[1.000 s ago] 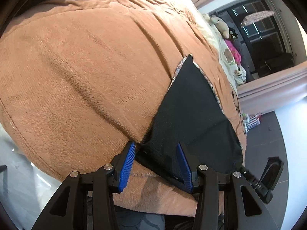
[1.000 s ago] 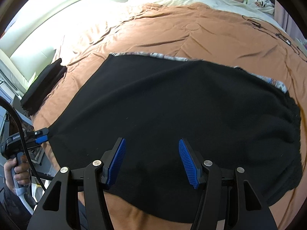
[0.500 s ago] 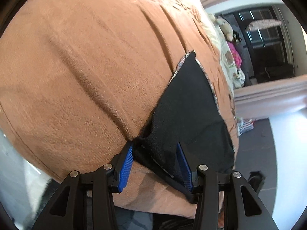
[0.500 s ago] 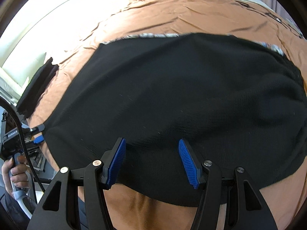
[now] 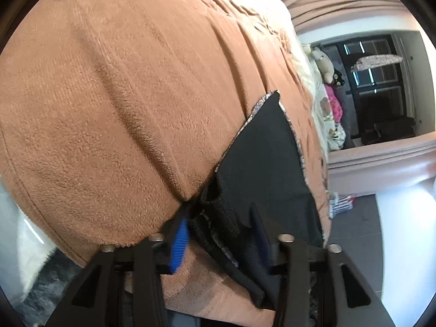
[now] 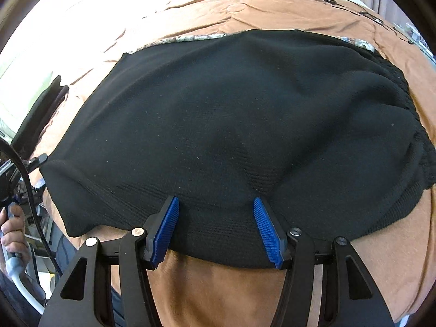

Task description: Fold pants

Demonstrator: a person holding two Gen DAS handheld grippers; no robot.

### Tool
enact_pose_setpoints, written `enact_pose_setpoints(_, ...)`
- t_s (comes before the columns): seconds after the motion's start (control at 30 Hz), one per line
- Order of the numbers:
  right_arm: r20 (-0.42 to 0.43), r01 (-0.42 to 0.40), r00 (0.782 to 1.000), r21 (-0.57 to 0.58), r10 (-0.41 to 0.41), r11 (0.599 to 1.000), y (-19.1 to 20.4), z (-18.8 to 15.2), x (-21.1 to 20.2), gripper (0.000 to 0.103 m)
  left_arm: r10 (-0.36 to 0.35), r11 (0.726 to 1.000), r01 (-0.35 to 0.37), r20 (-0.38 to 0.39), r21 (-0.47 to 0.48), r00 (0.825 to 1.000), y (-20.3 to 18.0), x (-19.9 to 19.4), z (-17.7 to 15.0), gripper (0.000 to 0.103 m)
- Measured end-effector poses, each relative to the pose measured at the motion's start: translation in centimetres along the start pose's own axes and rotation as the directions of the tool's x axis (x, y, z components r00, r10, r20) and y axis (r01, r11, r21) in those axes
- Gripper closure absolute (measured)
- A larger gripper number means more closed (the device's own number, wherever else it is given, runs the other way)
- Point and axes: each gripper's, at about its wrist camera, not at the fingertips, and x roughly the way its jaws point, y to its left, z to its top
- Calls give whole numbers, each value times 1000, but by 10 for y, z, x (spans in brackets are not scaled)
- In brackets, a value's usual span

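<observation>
Black knit pants (image 6: 231, 125) lie flat on brown fleece blanket (image 5: 122, 109). Left gripper (image 5: 220, 234) closing around bunched hem; right gripper (image 6: 218, 229) gapes wide.

One pair of pants, one blanket, two grippers.

A single pair of black pants (image 6: 231, 125) lies on one brown blanket (image 5: 114, 114) covering one bed (image 6: 81, 13). Two grippers show: the left gripper (image 5: 220, 234), whose jaws are closing with a pants corner between them, and the right gripper (image 6: 216, 231), each carrying two blue pads (image 6: 163, 234). One folded dark garment (image 6: 41, 109) sits at the blanket's far edge, one hand (image 6: 12, 234) grips a handle, and one cable (image 6: 30, 199) runs past it. By the window sit at least two stuffed toys (image 5: 325, 65); the exact number in that heap cannot be told.
</observation>
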Motion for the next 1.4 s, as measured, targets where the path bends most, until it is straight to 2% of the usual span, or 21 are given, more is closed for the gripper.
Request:
enact_pose_setpoints(0.03,6,-1,1000,4,1,1000,2,-1,-4,47,3,1000,-3,-11,-2,1000,0,1,-1,93)
enact_pose_setpoints(0.23,91,-112,989,-45,116,993,31,-1,-35,47,-15,1000,15,-7,2,1000,1,-5,-5,94)
enact_pose_setpoints(0.37,74,-205,974,-133,216,970,69,-9,-40,47,-22,1000,22,-3,13,1000,-3,-8,-5,94)
enact_pose_setpoints(0.47,48,-244,965,-188,257,951,90,-16,-36,47,-24,1000,24,-8,11,1000,-3,-6,-2,94)
enact_pose_setpoints(0.67,-3,-258,964,-261,267,930,126,-20,-12,47,-32,999,32,-14,0,999,-1,-4,-3,94)
enact_pose_setpoints(0.87,-1,-189,980,-329,199,925,142,-12,9,47,-41,999,41,-19,-8,999,1,-2,-3,94)
enact_pose_setpoints(0.9,-2,-174,983,-339,184,925,144,-14,13,51,-44,999,44,-20,-11,999,1,-3,-2,94)
enact_pose_setpoints(0.93,-9,-160,986,-347,167,924,143,-16,15,69,-47,999,46,-20,-13,999,2,-3,-2,94)
enact_pose_setpoints(0.97,-24,-142,990,-353,142,925,144,-18,18,80,-50,999,49,-20,-16,999,2,-3,-2,94)
enact_pose_setpoints(1.07,-42,-144,990,-334,138,931,146,-23,22,91,-55,998,55,-24,-18,998,3,-3,-3,94)
enact_pose_setpoints(1.17,-54,-149,989,-339,138,929,148,-28,19,96,-69,997,68,-28,-41,997,5,-2,-7,90)
enact_pose_setpoints(1.3,-52,-132,991,-353,122,926,153,-33,17,97,-101,993,98,-40,-64,994,6,2,-18,74)
enact_pose_setpoints(1.4,-53,-137,991,-342,127,930,154,-34,18,97,-86,996,85,-33,-41,996,2,4,-19,73)
